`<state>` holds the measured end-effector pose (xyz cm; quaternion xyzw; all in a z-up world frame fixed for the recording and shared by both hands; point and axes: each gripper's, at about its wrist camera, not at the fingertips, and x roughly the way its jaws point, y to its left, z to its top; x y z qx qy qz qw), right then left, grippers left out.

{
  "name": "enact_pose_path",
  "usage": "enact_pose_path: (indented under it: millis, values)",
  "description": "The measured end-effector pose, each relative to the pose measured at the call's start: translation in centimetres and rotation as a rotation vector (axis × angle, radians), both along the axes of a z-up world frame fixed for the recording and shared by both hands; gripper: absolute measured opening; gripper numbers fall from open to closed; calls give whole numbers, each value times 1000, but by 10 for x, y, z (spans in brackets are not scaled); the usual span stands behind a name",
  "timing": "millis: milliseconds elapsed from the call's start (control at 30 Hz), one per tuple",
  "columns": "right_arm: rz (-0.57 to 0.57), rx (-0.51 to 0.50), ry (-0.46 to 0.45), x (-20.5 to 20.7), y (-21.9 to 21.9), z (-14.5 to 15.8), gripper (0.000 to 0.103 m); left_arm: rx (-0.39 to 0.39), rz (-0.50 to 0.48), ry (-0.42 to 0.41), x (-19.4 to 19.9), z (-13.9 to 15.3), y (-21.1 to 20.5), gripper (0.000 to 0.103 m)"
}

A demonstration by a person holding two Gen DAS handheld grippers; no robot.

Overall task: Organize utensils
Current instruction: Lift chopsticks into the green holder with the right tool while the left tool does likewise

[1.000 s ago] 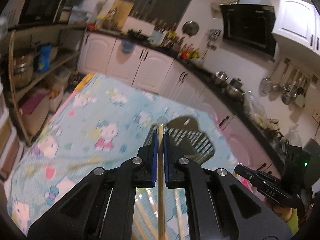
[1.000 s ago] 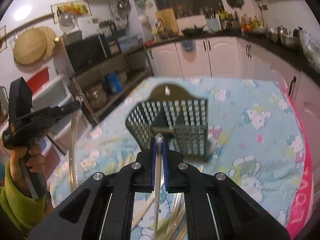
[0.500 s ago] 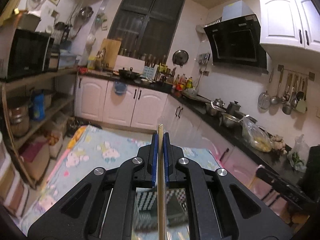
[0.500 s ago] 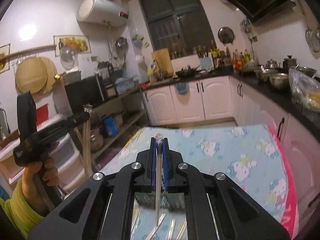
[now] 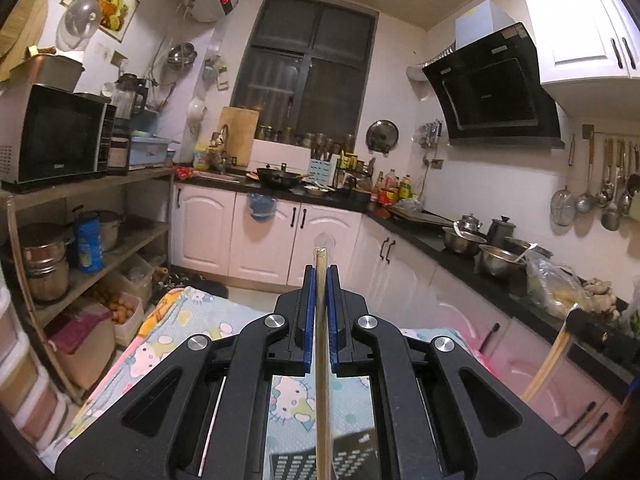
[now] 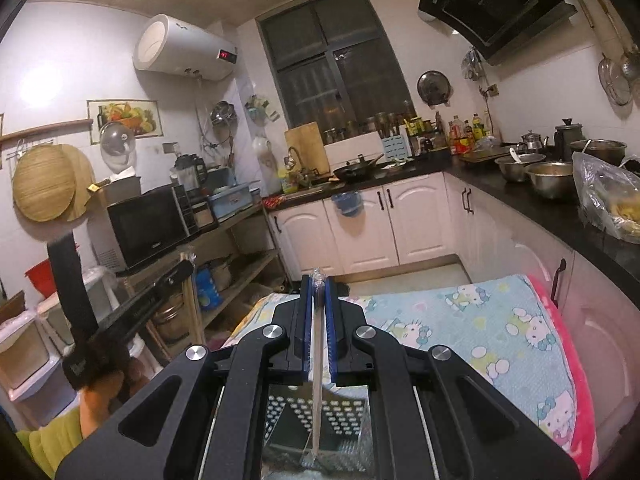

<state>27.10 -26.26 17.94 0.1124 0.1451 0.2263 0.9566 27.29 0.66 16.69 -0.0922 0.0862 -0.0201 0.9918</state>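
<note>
My left gripper (image 5: pixel 320 270) is shut on a wrapped pair of wooden chopsticks (image 5: pixel 321 380) that runs upright between the blue pads (image 5: pixel 307 320). My right gripper (image 6: pixel 319 280) is shut on another plastic-wrapped pair of chopsticks (image 6: pixel 317 380). Both are lifted and tilted up toward the kitchen. The dark perforated utensil holder (image 6: pixel 336 416) sits directly below the right gripper, its lower chopstick end over the opening. In the left wrist view only the holder's rim (image 5: pixel 348 460) shows at the bottom. The left gripper appears at the left of the right wrist view (image 6: pixel 184 270).
The table carries a light blue Hello Kitty cloth (image 6: pixel 480 328) with a pink border (image 6: pixel 568 360). A wooden shelf with a microwave (image 5: pixel 52 136) and pots stands to the left. White cabinets (image 5: pixel 320 240) and a black counter with metal bowls (image 6: pixel 548 178) run along the back and right.
Both grippers have lifted and tilted upward with their chopsticks. The table and holder have dropped to the bottom of both views, and the kitchen walls now fill them.
</note>
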Motion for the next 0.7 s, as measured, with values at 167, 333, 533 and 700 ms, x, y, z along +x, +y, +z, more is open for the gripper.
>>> enact_pose_path:
  millis: [167,333,533,700]
  values:
    - [-25,-6,3,12,4,-17,6,-4,16,-23,4,-19,-2,1]
    - [-34,-14,17,18,9,-39,6,-14,23,-26,11,-33,-1,1]
    - [-24,-32,22,17,19,-56,6,-3,18,-38,13,-48,0,1]
    - [-12,-36,34,14,24,-69,6,10,25,-39,10,-58,2,1]
